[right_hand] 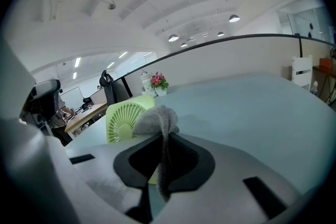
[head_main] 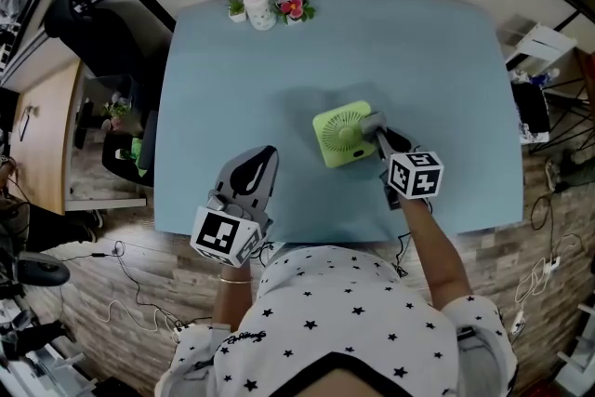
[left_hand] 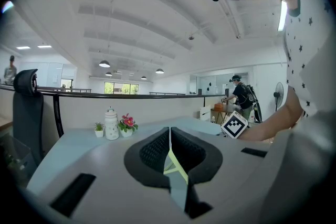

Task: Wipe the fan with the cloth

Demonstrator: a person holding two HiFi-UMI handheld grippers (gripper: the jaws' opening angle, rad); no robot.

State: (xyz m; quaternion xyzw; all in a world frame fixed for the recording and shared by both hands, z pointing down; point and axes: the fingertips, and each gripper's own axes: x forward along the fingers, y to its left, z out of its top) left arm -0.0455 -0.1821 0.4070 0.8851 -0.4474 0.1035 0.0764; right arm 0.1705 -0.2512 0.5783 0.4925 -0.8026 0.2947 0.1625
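Observation:
A small lime-green desk fan (head_main: 342, 134) stands near the middle of the light blue table (head_main: 232, 88). My right gripper (head_main: 378, 134) is shut on a grey cloth (head_main: 372, 123), and the cloth's bunched end rests against the fan's right side. In the right gripper view the cloth (right_hand: 157, 122) hangs pinched between the jaws, right in front of the fan (right_hand: 125, 119) and its grille. My left gripper (head_main: 265, 155) sits left of the fan near the table's front edge, jaws closed with nothing in them; a sliver of the fan (left_hand: 172, 162) shows past its tips.
A white jar (head_main: 258, 5), a small green plant (head_main: 237, 8) and a pot of pink flowers (head_main: 292, 5) stand at the table's far edge. A black office chair (head_main: 98, 28) is off the left side. Cables lie on the wooden floor.

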